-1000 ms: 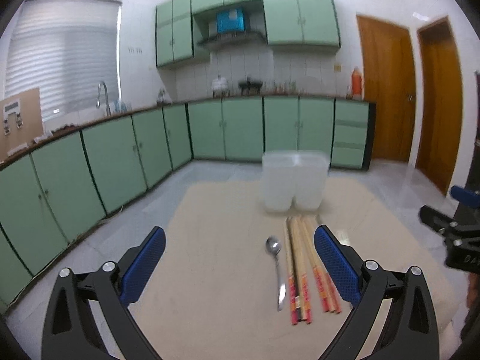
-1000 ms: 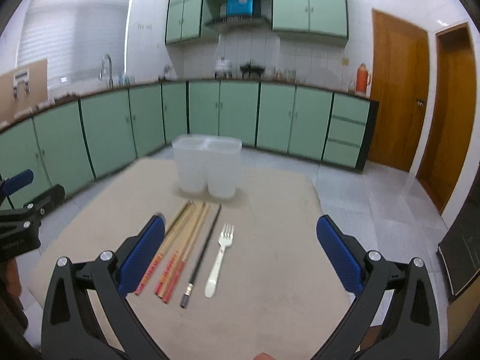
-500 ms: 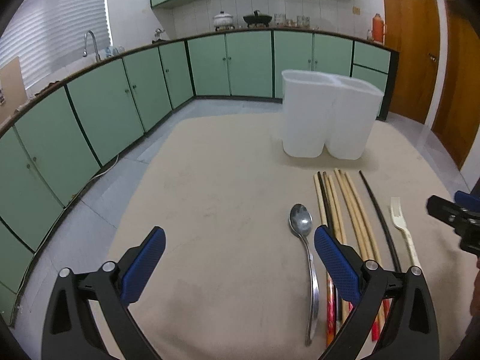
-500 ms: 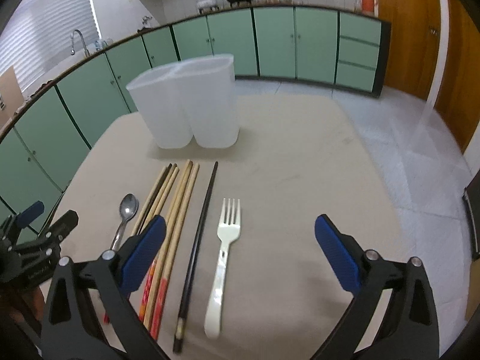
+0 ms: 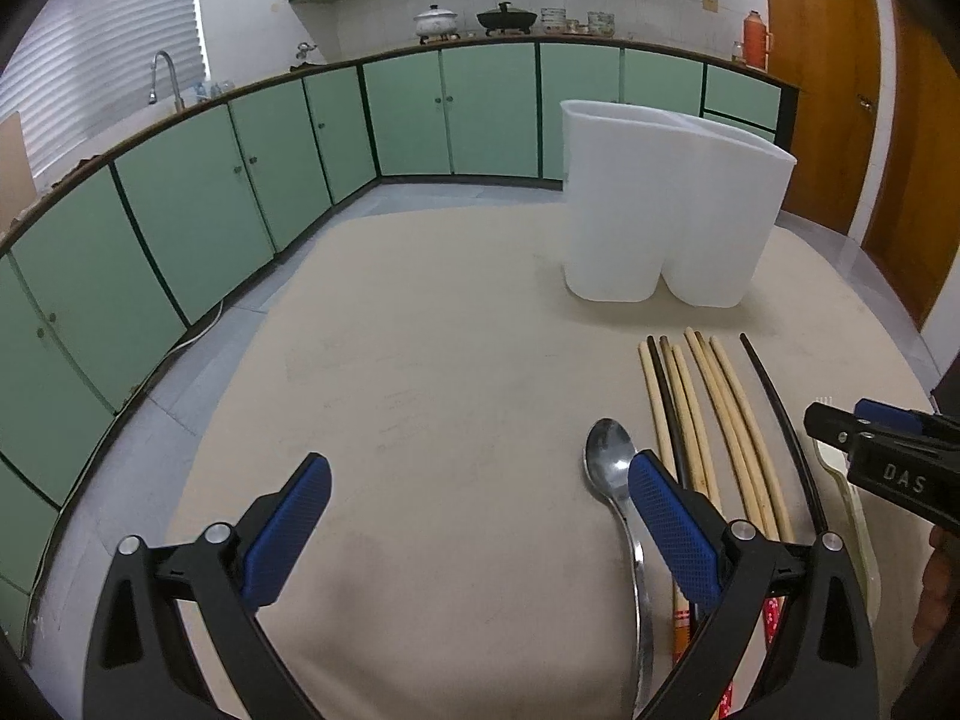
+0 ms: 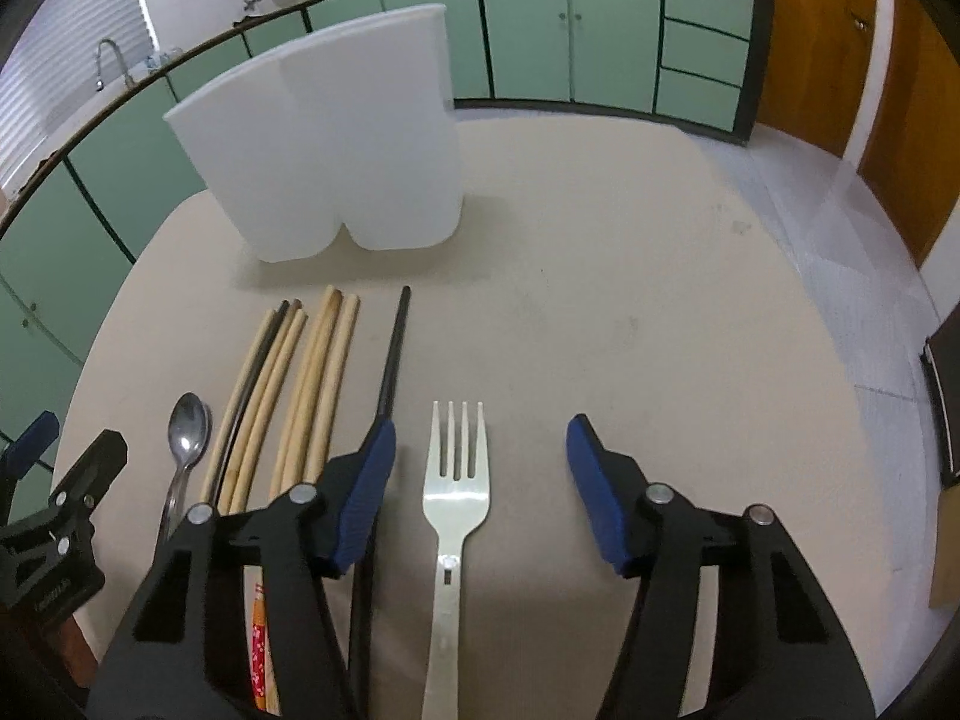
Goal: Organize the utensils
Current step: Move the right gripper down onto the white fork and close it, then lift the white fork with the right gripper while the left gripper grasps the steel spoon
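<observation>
Right gripper (image 6: 480,468) jaws wide, straddling white fork (image 6: 454,516) on table (image 6: 630,312). Left gripper (image 5: 474,516) jaws wide beside spoon (image 5: 615,492); chopsticks (image 5: 714,420) between.

Even, moderately bright indoor light; daylight enters through the blinds (image 5: 90,78) at upper left, slightly overexposed. Soft shadows fall toward the camera: under the white container (image 6: 336,138) and beneath the fingers (image 6: 366,480) on the tabletop (image 6: 630,312). Spoon (image 5: 609,456) bowl carries small glints. Strong fisheye bending in both views: cabinets (image 5: 198,222) curve, corners vignette to black. Centre sharp; edges smear slightly. Colours a little washed.
</observation>
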